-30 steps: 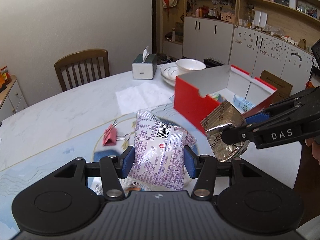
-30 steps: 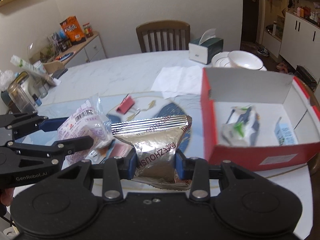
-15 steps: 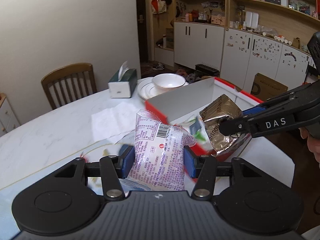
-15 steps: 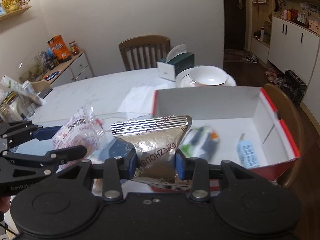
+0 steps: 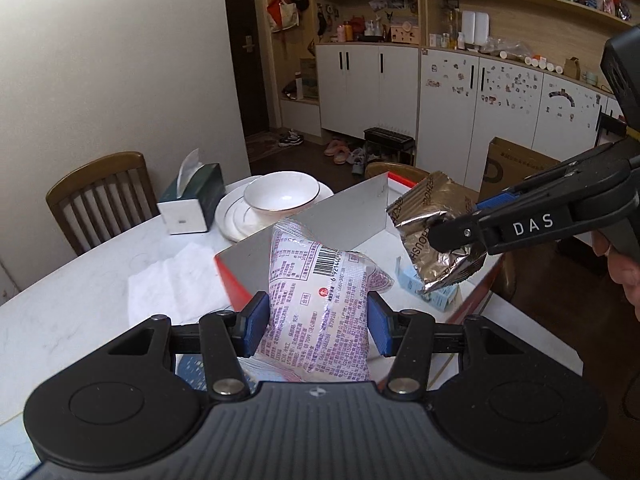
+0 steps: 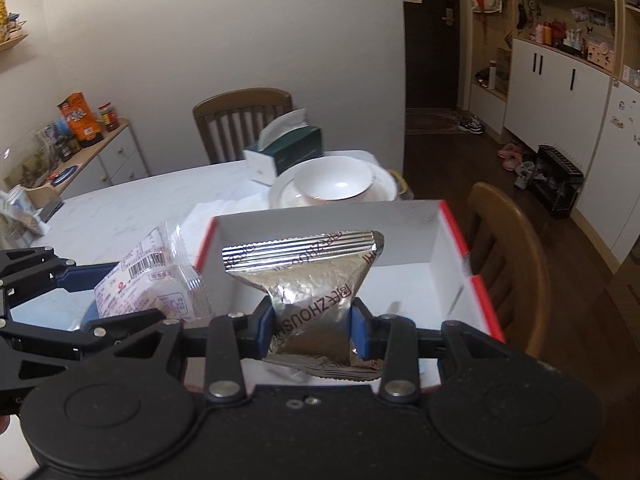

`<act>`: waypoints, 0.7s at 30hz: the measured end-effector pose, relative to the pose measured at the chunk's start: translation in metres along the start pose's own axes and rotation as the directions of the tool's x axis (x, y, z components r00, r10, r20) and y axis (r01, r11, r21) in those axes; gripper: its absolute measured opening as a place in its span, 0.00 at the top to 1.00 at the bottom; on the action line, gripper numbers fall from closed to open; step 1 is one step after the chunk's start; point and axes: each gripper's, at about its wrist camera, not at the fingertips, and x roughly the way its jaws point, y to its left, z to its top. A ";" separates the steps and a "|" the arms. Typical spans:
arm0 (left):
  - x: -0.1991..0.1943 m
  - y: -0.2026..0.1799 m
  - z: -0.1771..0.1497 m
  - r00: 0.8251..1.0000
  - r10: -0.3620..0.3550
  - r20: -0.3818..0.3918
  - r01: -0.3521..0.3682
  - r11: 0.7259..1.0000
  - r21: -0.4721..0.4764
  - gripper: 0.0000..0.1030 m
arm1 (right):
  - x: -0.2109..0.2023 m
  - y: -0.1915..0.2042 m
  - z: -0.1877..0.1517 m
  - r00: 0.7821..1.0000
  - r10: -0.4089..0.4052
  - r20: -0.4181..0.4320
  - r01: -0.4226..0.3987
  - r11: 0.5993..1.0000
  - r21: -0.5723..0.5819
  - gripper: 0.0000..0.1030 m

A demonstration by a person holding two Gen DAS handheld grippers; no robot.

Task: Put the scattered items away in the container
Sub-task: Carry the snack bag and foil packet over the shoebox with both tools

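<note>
the left gripper (image 5: 316,322) has its blue pads closed on a soft purple-printed plastic snack bag (image 5: 316,300), whose long axis stands up between the jaws. the right gripper (image 6: 313,324) pinches a crinkled silver foil packet (image 6: 308,280) at its narrow waist, ribbed seal on top. both packets hang in the air over the red and white open cardboard box (image 6: 474,280) on the white marble table (image 5: 80,280). the foil packet is over the middle of the box; the plastic bag is only at its near left corner, so i judge the right hand is nearer to dropping.
</note>
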 end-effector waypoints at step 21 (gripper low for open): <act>0.103 -0.008 0.035 0.989 0.079 -0.123 -0.076 0.997 0.023 0.51 | 0.089 -0.046 0.030 0.990 -0.011 -0.143 0.003 0.998 -0.058 0.65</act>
